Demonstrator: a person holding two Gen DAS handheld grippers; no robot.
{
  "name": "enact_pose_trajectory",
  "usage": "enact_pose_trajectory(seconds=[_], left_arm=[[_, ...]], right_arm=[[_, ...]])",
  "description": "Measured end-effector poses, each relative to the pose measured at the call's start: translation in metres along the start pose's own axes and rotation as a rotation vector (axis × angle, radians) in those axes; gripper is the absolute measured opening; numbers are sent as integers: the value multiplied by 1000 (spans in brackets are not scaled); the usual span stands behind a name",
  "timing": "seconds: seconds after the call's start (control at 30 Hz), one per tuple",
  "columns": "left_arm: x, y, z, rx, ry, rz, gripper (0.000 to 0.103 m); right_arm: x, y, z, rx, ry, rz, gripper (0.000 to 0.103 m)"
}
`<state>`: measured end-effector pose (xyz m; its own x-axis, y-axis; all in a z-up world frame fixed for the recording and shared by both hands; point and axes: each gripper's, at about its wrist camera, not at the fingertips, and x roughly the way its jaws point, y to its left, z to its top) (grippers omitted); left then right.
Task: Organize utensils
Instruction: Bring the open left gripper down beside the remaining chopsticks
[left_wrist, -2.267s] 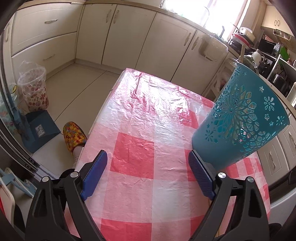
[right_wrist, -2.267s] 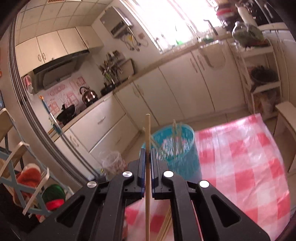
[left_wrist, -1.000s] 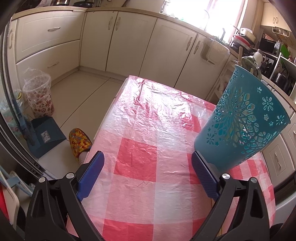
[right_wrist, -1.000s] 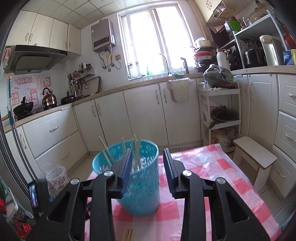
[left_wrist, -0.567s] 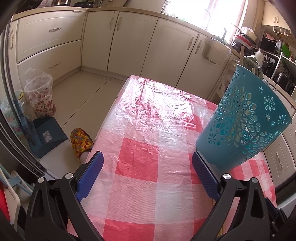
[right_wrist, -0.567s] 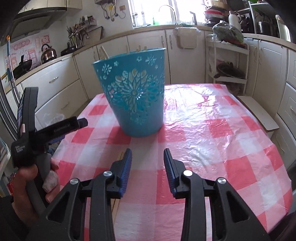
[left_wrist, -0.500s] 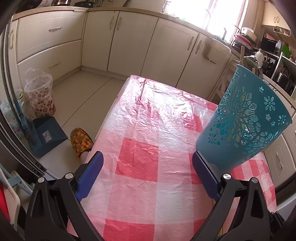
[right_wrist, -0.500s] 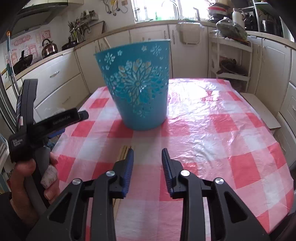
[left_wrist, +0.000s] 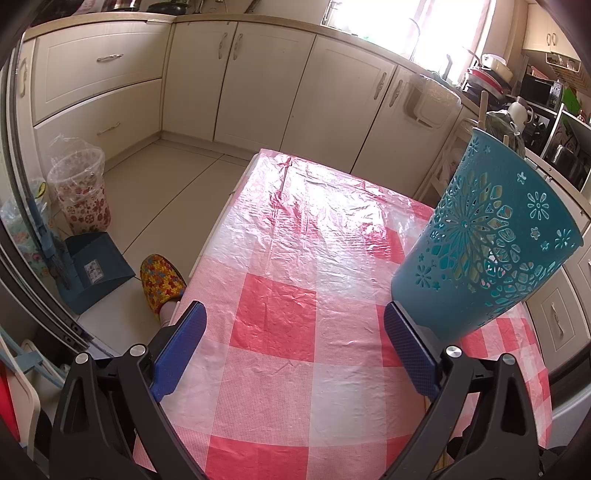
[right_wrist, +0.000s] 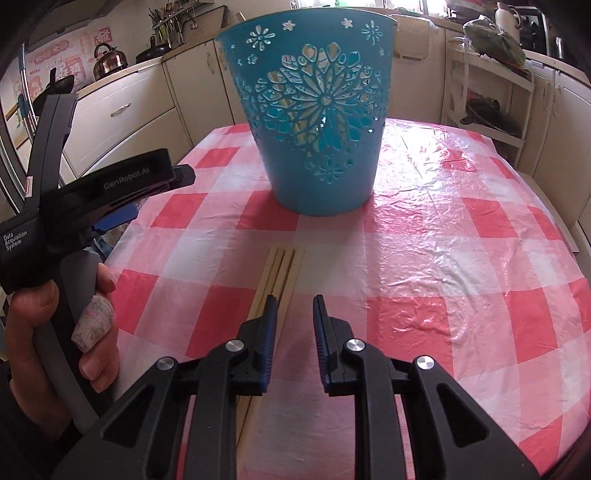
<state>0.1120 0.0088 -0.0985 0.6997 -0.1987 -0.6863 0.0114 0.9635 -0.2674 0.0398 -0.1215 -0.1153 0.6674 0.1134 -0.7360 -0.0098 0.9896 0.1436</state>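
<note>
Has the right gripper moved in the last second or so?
Yes. The right gripper has come down: the blue basket now looms above it, and wooden chopsticks on the table lie just ahead. Its jaws are closing, empty.

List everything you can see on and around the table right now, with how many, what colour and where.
Basket: one, teal with cut-out flowers, upright on the table, sticks inside.
Chopsticks: a few, pale wood, flat on the cloth in front of the basket.
Tablecloth: one, red and white check, covering the table.
Kettle: one, metallic, on the counter.
Bin: one, floral, on the floor.
Dustpan: one, blue, on the floor.
Slipper: one, multicoloured, beside the table.
Left gripper: black, blue pads, wide open, empty.
Right gripper: black, blue pads, jaws closing, nothing between them.
Hand: one, holding the left gripper.
</note>
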Motion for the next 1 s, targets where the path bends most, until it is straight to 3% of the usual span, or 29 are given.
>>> enact_pose_trajectory(seconds=[0.3,0.4,0.67,0.8,1.0], left_arm=[[0,0,0,-1,0,0,93],[0,0,0,-1,0,0,93],[2,-3,-1,10,8,2,93],[2,-17,-7,81,58,-1,93],[-19,-55,-44,252,110,-18,93]], right_arm=[[5,4,4,-20,18,-15,20],[5,1,5,-30,25,-20,14],[-4,-29,3,-62,51,-65,10],[-8,-49,2,14,52,-51,9],[-7,-53,3,54,38,-24,9]])
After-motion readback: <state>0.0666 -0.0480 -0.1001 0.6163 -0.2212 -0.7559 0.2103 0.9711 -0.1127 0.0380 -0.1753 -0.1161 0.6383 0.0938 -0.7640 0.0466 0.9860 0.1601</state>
